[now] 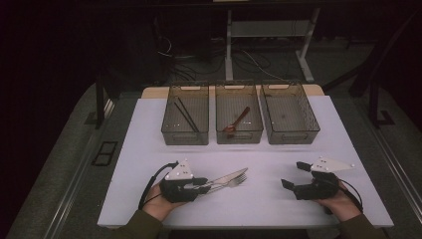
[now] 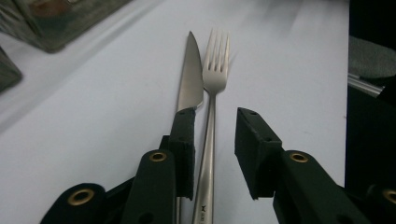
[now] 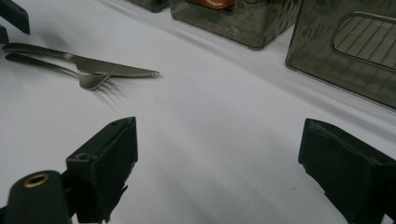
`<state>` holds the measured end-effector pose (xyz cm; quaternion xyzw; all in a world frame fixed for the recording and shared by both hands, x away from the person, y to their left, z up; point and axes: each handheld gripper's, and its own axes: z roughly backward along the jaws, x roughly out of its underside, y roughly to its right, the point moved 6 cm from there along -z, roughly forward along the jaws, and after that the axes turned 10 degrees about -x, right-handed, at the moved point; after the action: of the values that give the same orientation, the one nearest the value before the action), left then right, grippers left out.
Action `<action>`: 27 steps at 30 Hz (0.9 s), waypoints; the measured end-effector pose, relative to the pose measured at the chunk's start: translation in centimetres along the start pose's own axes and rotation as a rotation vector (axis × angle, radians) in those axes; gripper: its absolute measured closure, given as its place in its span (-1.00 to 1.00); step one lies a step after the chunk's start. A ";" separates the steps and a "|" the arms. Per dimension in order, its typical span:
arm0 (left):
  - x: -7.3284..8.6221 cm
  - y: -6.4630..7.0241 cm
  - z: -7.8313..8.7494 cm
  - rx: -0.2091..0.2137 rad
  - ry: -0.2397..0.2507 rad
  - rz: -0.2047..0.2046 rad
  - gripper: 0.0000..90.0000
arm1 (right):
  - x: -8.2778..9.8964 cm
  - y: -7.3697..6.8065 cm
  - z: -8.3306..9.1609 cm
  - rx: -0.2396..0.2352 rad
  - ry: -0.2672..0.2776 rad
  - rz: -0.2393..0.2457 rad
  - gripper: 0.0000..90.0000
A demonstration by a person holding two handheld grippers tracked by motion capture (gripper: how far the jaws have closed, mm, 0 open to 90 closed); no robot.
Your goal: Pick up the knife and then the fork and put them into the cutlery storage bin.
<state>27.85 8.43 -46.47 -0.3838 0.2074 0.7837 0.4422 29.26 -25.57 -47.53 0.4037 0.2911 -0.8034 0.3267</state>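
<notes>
A steel fork (image 2: pixel 215 70) and a steel knife (image 2: pixel 190 79) lie side by side on the white tabletop (image 1: pixel 268 204), tips pointing away from my left gripper (image 2: pixel 215 116). The left gripper is low over their handles. One jaw stands between knife and fork, the other to the fork's right with a gap, so the fork handle lies between open jaws. In the high view the left gripper (image 1: pixel 206 185) is at front left, with fork (image 1: pixel 239 181) and knife (image 1: pixel 233 175) sticking out to its right. My right gripper (image 1: pixel 293 174) rests at front right, wide open and empty (image 3: pixel 222 128).
Three dark see-through bins stand in a row at the back. The left bin (image 1: pixel 184 138) holds black chopsticks (image 1: pixel 186 117), the middle bin (image 1: pixel 239 138) a red spoon (image 1: pixel 239 120), and the right bin (image 1: pixel 293 137) looks empty. Dark floor and cables lie beyond the table.
</notes>
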 end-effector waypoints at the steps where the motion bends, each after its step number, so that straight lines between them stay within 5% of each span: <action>1: 0.1 0.1 -0.2 0.000 -0.004 0.001 0.55 | 0.0 0.0 0.0 0.000 0.000 -0.001 -0.73; 10: 0.7 0.6 -2.2 -0.007 -0.088 -0.040 0.67 | 0.0 0.0 0.0 0.000 0.001 -0.001 -0.73; 27: 0.7 0.6 -3.2 -0.036 -0.137 -0.092 0.82 | 0.0 0.1 0.0 0.003 -0.003 -0.010 -0.73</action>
<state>28.44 6.39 -49.01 -0.3461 0.1445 0.7906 0.4841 29.28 -25.63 -47.56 0.4016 0.2914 -0.8062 0.3223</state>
